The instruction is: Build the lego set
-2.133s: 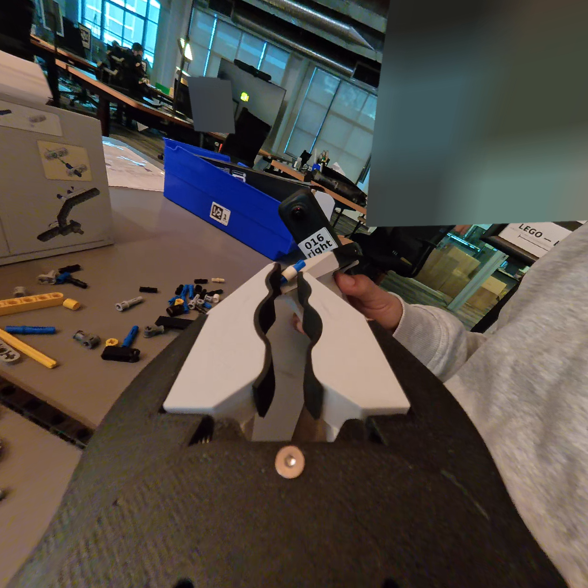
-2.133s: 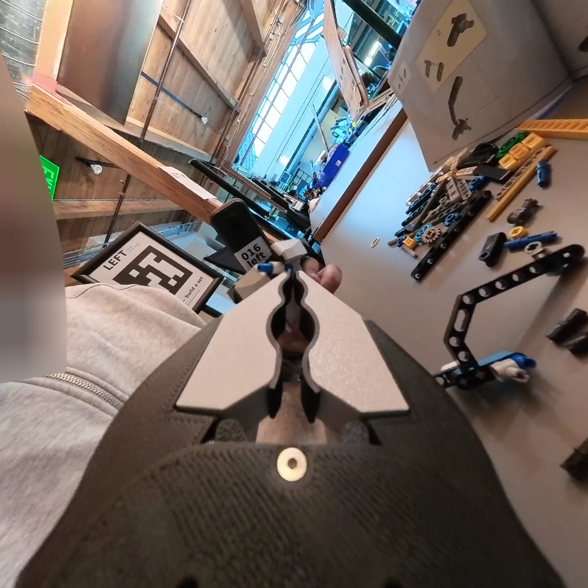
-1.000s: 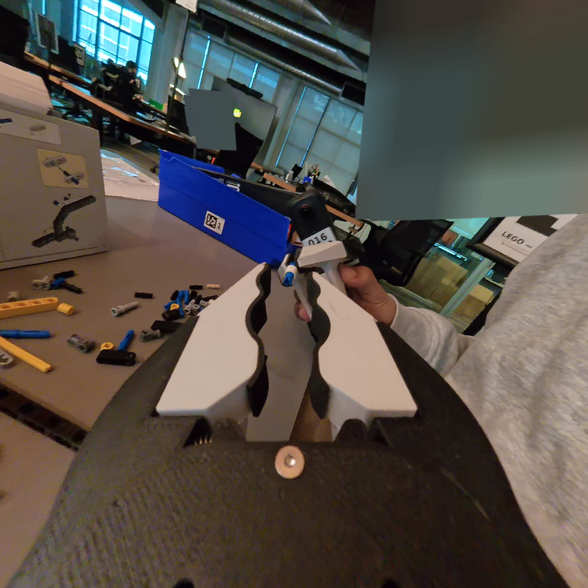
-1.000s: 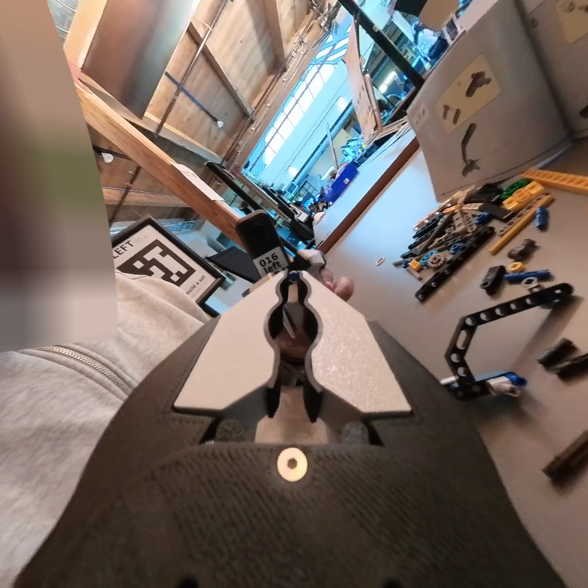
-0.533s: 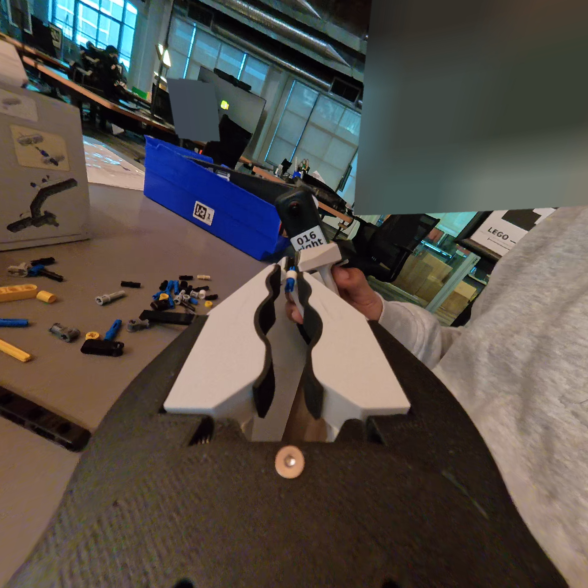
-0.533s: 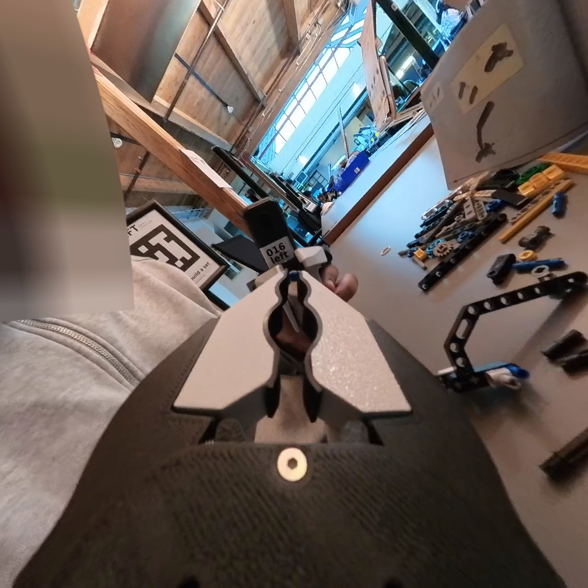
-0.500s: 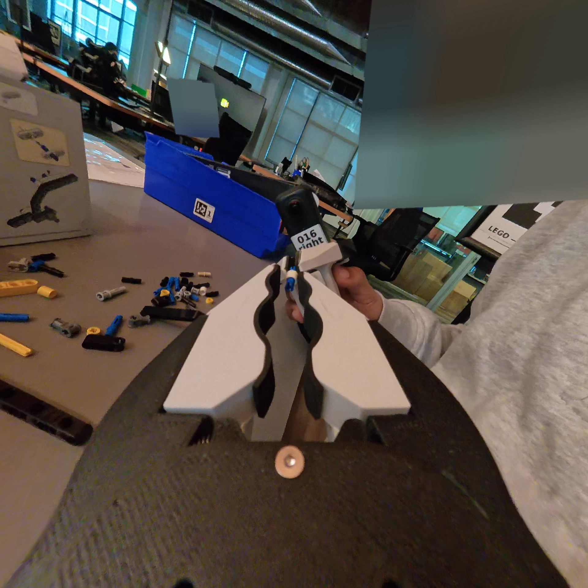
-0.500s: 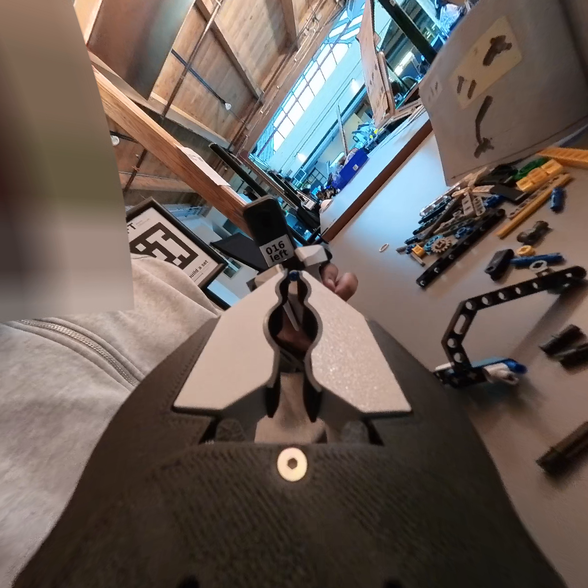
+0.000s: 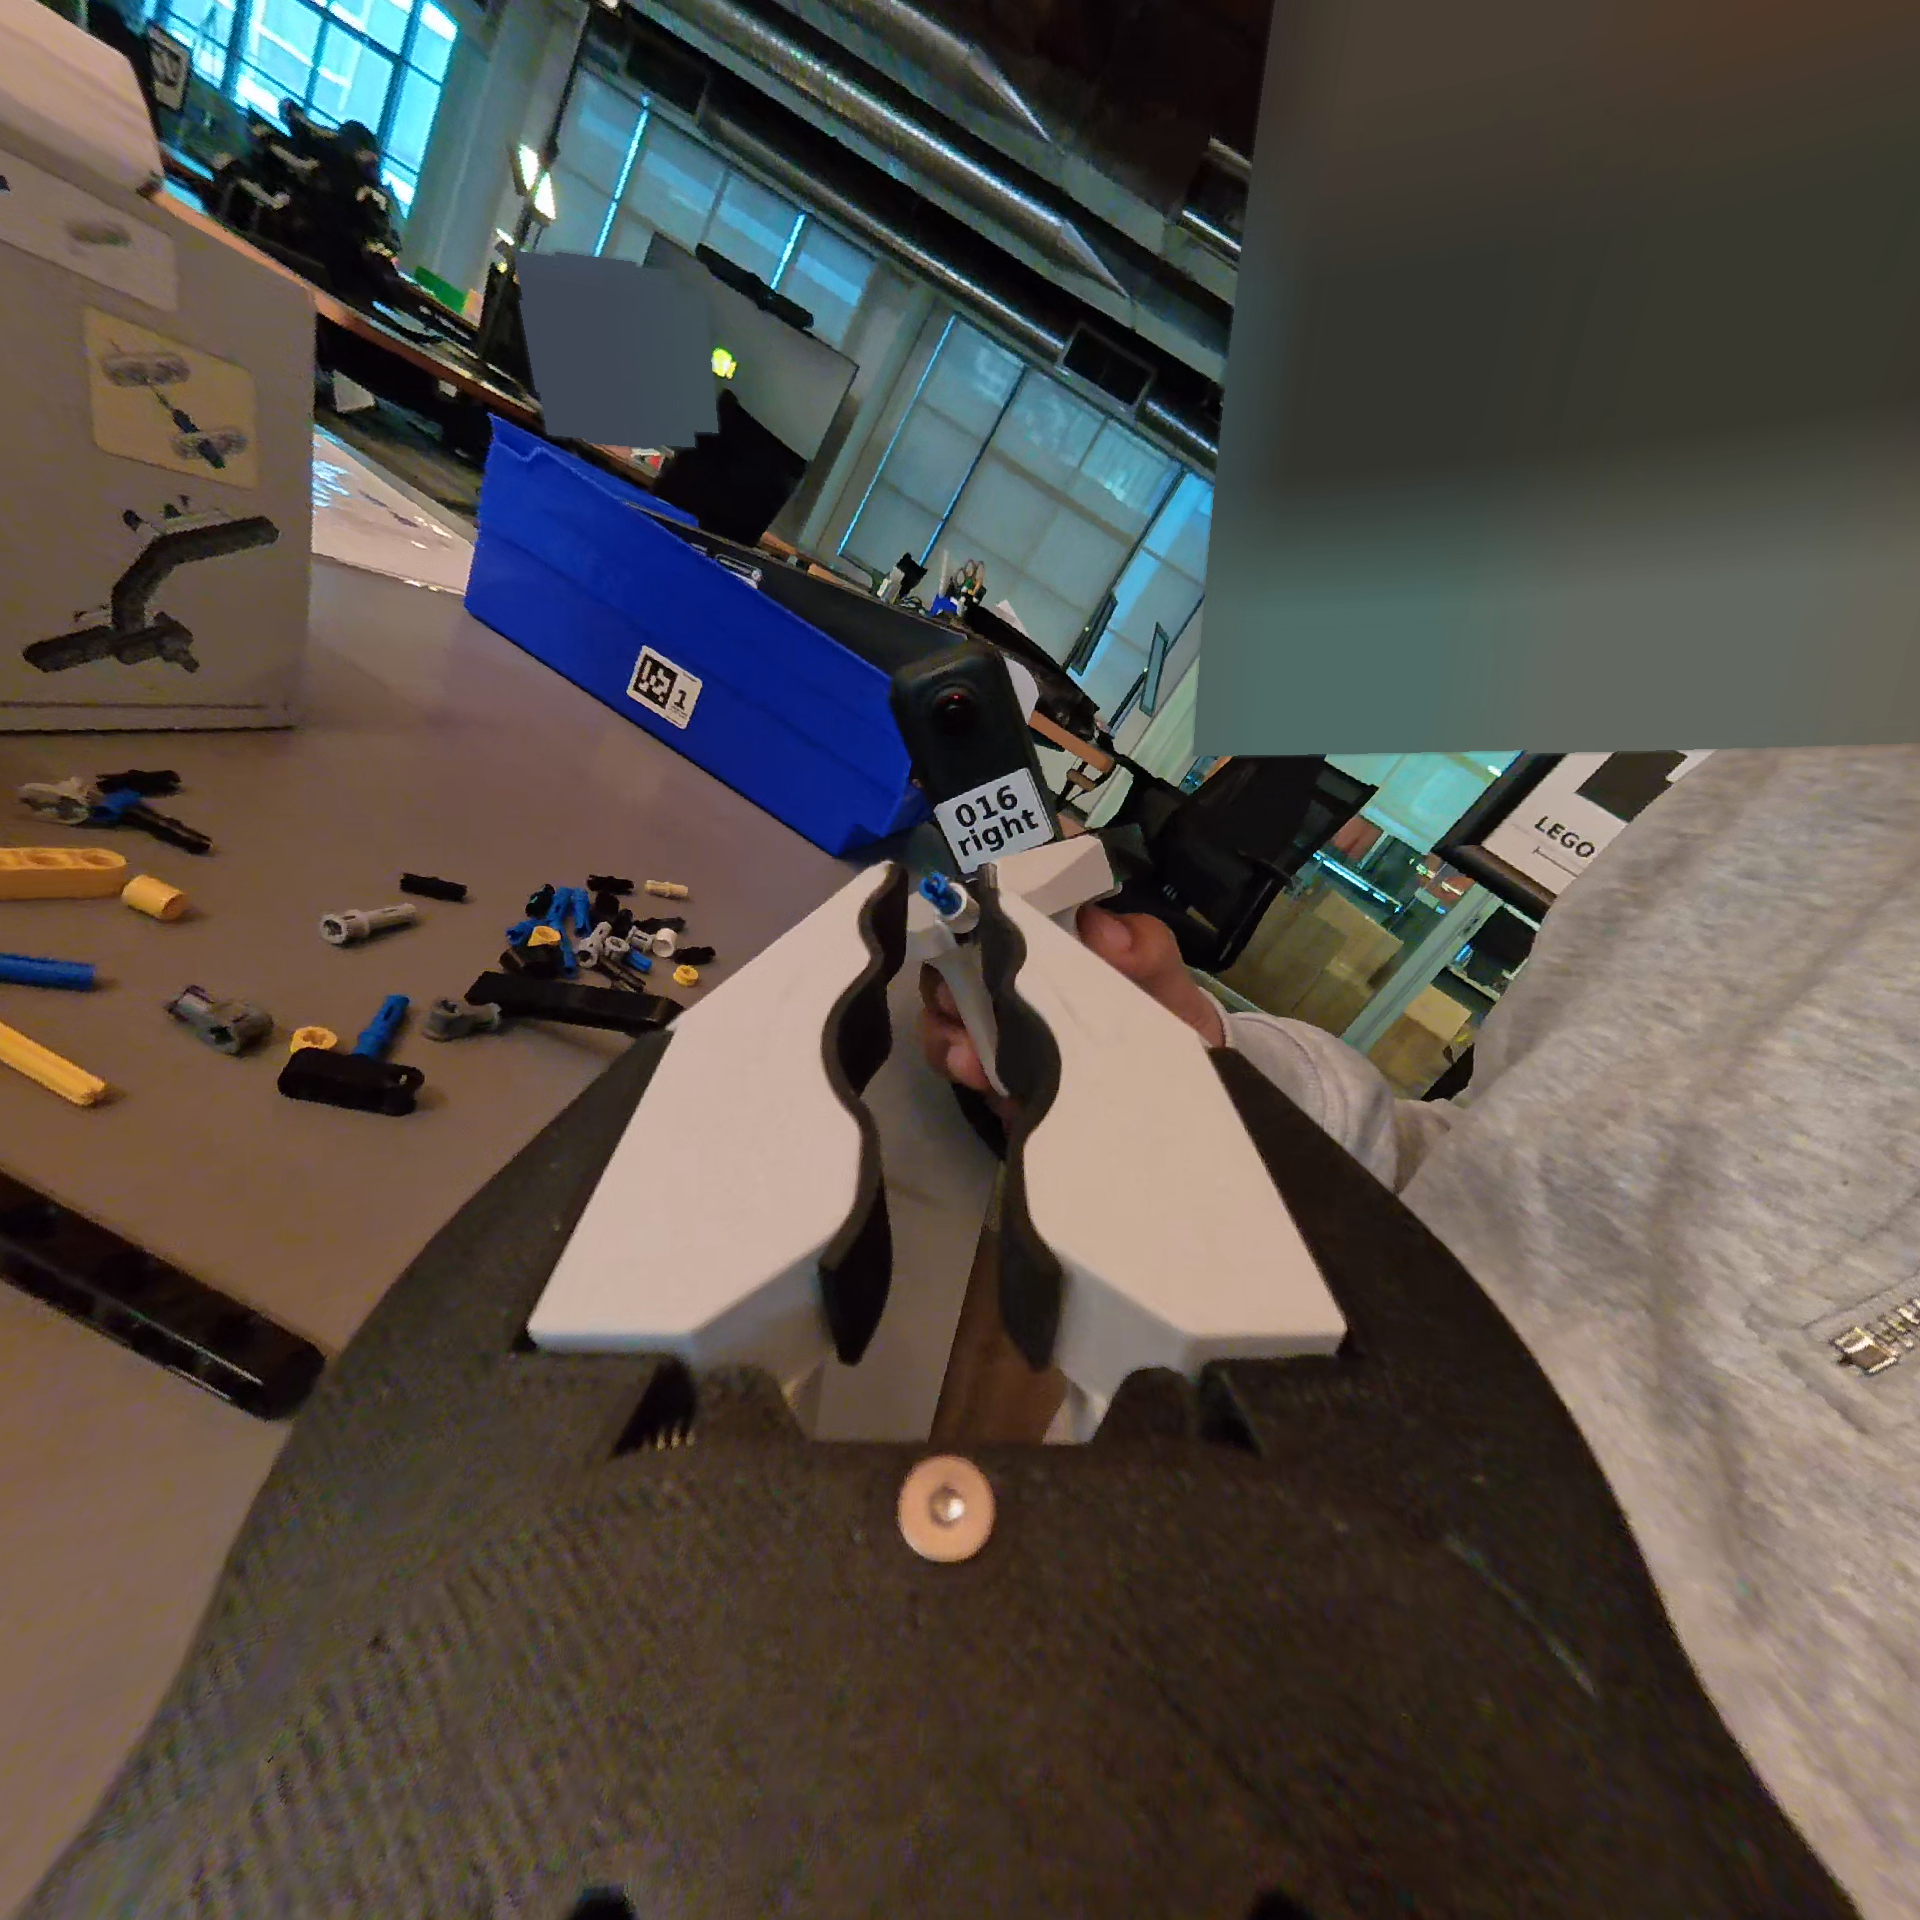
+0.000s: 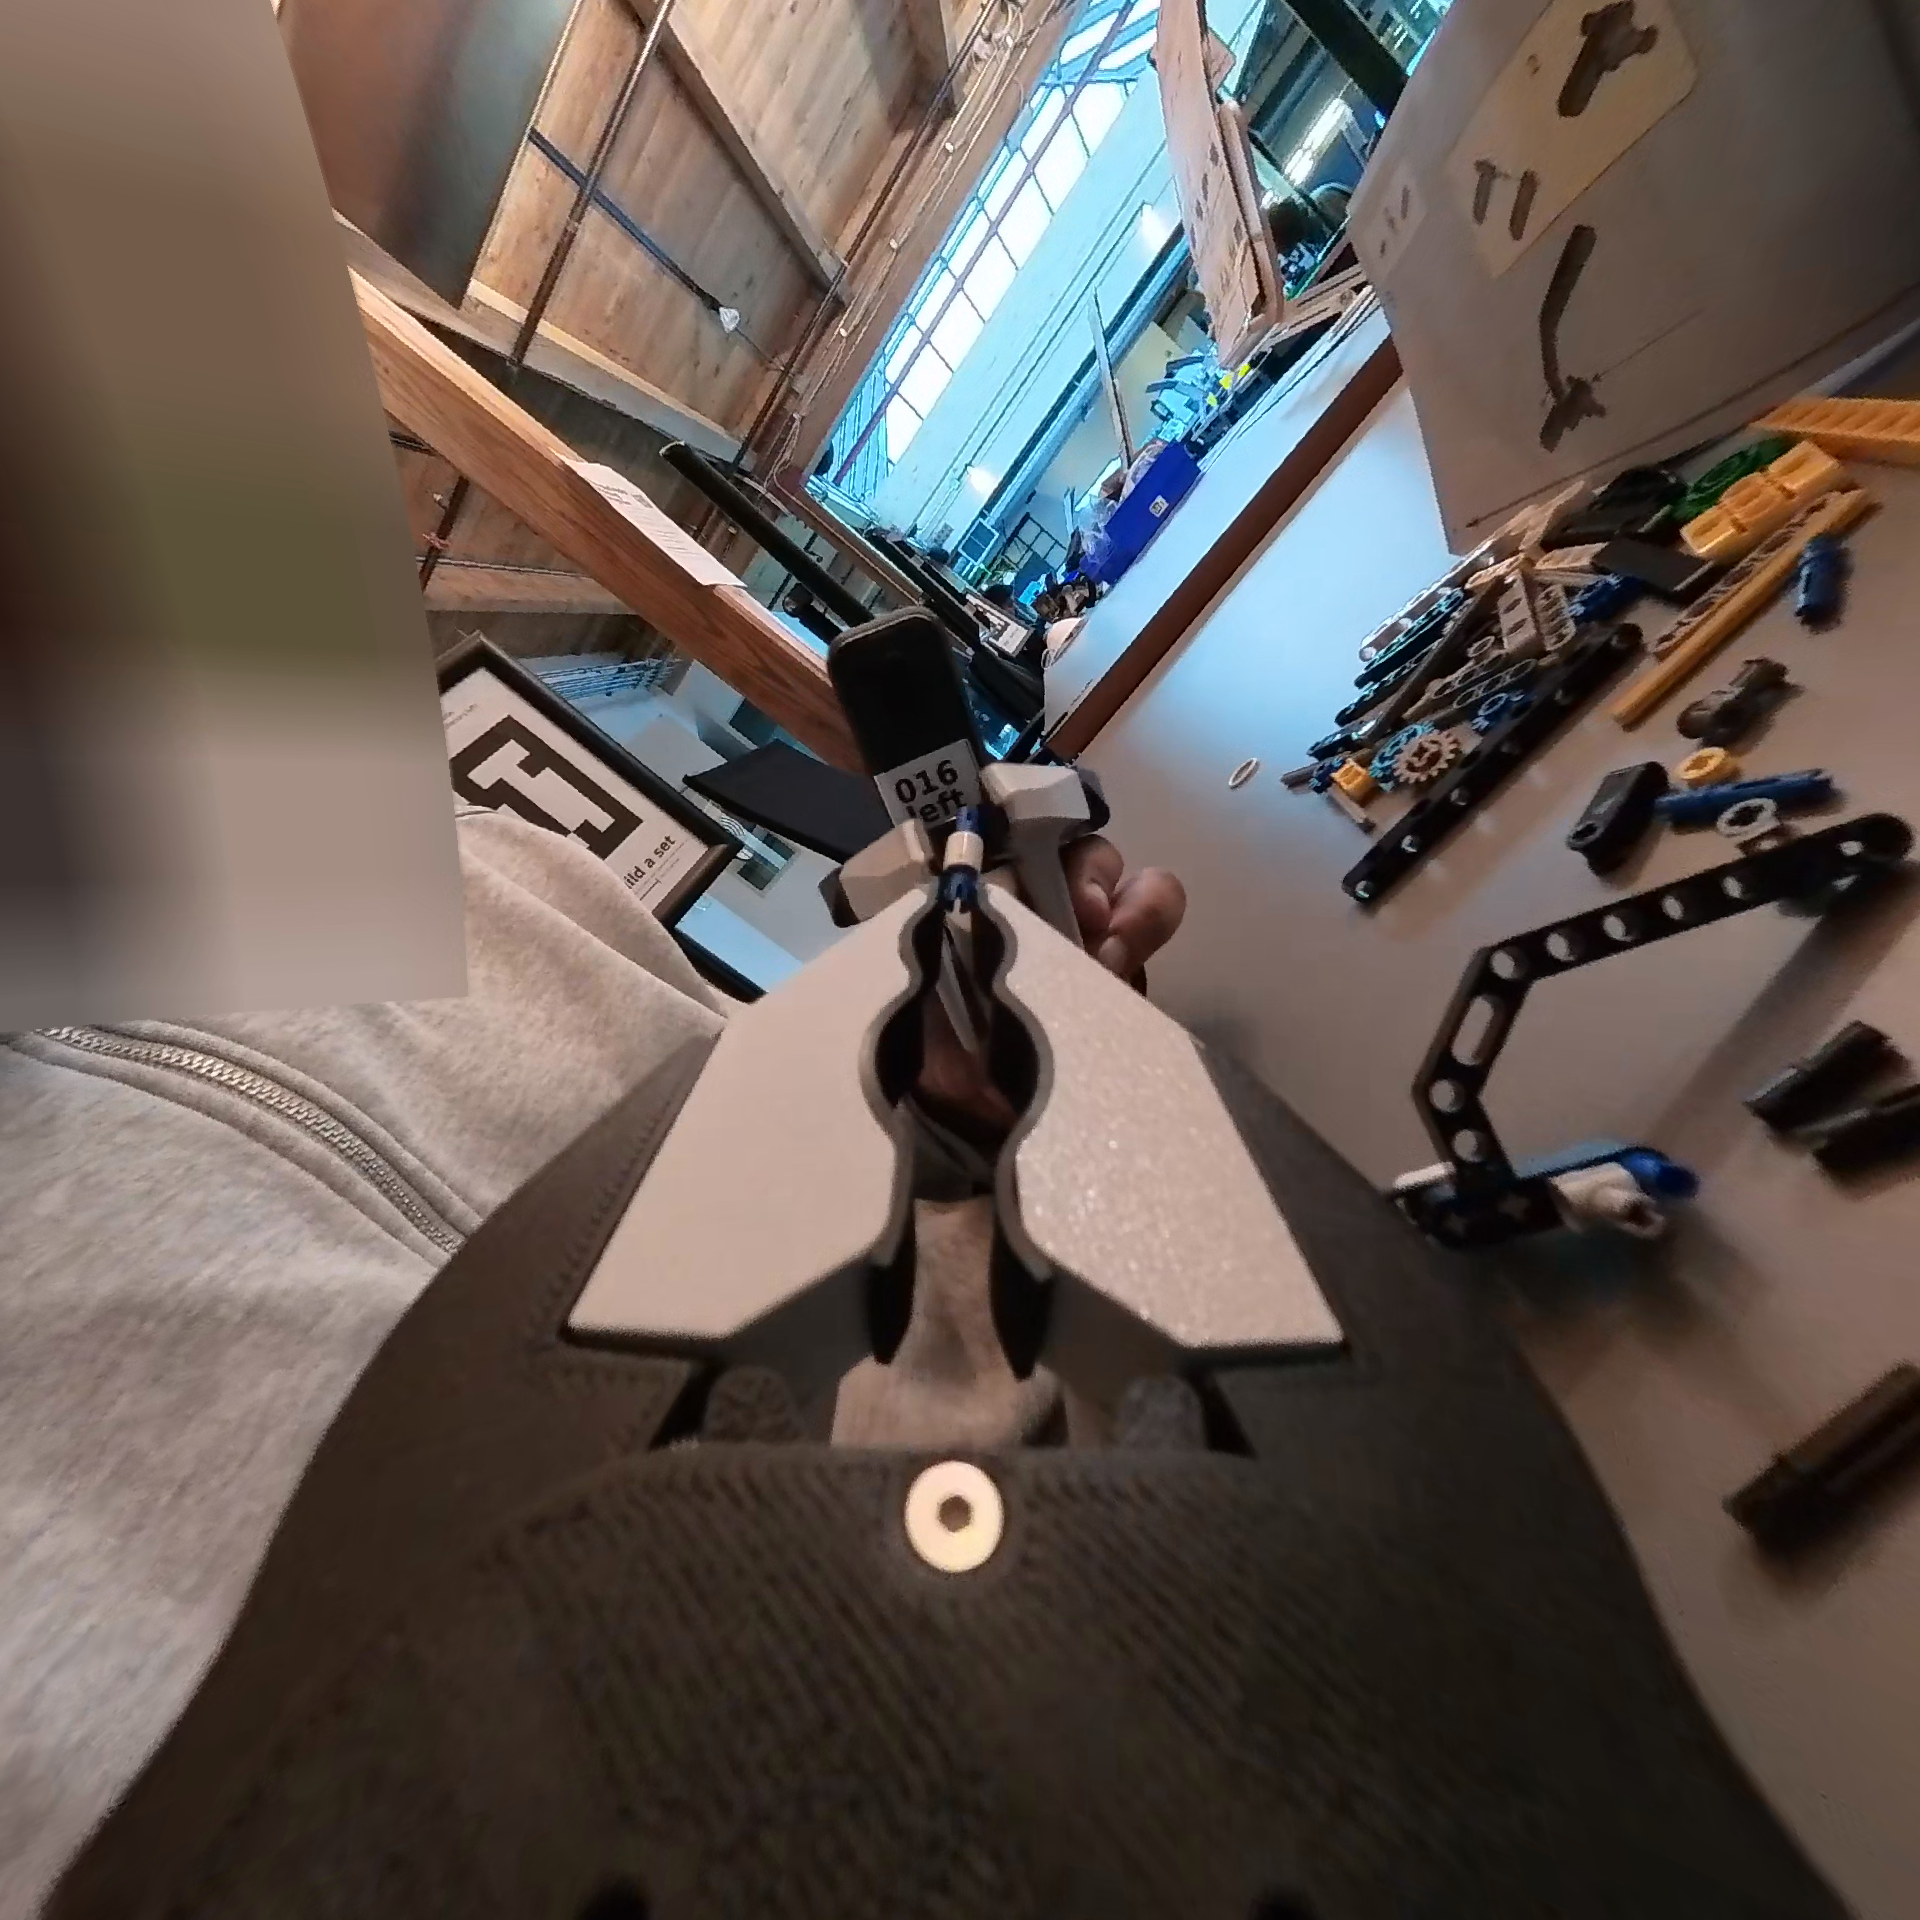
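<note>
Left wrist view: left tool [image 9: 940, 914] raised off the desk [image 9: 436, 790], tips meeting right tool [image 9: 966, 940] nose to nose at 12 o'clock.
Left tool state: jaws narrowed at the tips, gap wider further back; blue-and-white pin [image 9: 943, 900] at the tip line, but cannot tell whether pinched by this tool.
Right wrist view: right tool [image 10: 956, 909] aimed at left tool [image 10: 966, 847], both held in the air near the grey sweatshirt [image 10: 260, 1195].
Right tool state: jaws nearly together at the tip, thin blue-and-white pin [image 10: 961, 862] at the tip gap; grip likely, not certain.
Hand: person's hand [image 9: 1127, 940] on right tool handle, 1 o'clock of the tips.
Loose parts: small pins and connectors [image 9: 582, 930] scattered at 10 o'clock on the desk; yellow beam [image 9: 57, 871] far at 9 o'clock.
Frame piece: black bent liftarm frame [image 10: 1538, 997] flat on the desk at 3 o'clock in right wrist view, blue-white connector [image 10: 1548, 1195] at its near end.
Other: blue bin [image 9: 686, 644] at 11 o'clock; grey box [image 9: 135, 499] with build diagrams at 10 o'clock.
Step in hand: probably handing over or re-gripping the pin mid-air between tools.
Next move: needs one tool firmly clamped on the pin before the other lets go, axes kept in line; then carrying it to a hole in the frame. Risk: tiny pin slipping and dropping.
</note>
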The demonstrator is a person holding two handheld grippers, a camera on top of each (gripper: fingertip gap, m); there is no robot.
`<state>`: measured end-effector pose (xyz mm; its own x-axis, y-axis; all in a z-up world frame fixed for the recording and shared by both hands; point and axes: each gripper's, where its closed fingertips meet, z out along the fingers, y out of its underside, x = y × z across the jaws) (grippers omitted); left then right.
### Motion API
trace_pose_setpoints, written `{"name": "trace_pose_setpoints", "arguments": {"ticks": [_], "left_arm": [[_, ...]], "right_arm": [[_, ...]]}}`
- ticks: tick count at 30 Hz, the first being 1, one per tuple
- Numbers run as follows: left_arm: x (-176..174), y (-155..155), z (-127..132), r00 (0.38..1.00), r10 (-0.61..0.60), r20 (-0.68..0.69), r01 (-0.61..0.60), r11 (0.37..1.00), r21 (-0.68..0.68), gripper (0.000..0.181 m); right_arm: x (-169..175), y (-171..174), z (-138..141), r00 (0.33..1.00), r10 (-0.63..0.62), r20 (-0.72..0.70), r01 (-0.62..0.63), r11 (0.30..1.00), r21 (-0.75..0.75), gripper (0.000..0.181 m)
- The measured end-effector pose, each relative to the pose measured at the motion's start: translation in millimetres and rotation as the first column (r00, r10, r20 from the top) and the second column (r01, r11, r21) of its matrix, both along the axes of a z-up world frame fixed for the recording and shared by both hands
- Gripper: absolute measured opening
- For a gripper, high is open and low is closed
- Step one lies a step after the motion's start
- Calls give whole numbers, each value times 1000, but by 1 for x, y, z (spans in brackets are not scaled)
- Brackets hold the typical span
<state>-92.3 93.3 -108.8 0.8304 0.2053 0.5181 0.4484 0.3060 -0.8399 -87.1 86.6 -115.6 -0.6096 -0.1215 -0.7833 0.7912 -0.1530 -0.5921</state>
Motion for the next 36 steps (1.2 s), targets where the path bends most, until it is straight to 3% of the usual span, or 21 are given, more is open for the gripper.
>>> {"name": "trace_pose_setpoints", "arguments": {"ticks": [21, 32, 36], "left_arm": [[-4, -3, 1, 1000, 16, 21, -16, 1000, 26, 12], [-4, -3, 1, 999, 7, 35, -8, 1000, 28, 14], [5, 3, -3, 992, -103, 77, 102, 995, 21, 17]], "right_arm": [[-15, 11, 6, 995, -82, 53, 85, 995, -58, 1], [-12, 10, 7, 997, -68, 48, 70, 996, -56, 2], [-8, 12, 7, 995, -72, -64, 73, 997, 12, 1]]}}
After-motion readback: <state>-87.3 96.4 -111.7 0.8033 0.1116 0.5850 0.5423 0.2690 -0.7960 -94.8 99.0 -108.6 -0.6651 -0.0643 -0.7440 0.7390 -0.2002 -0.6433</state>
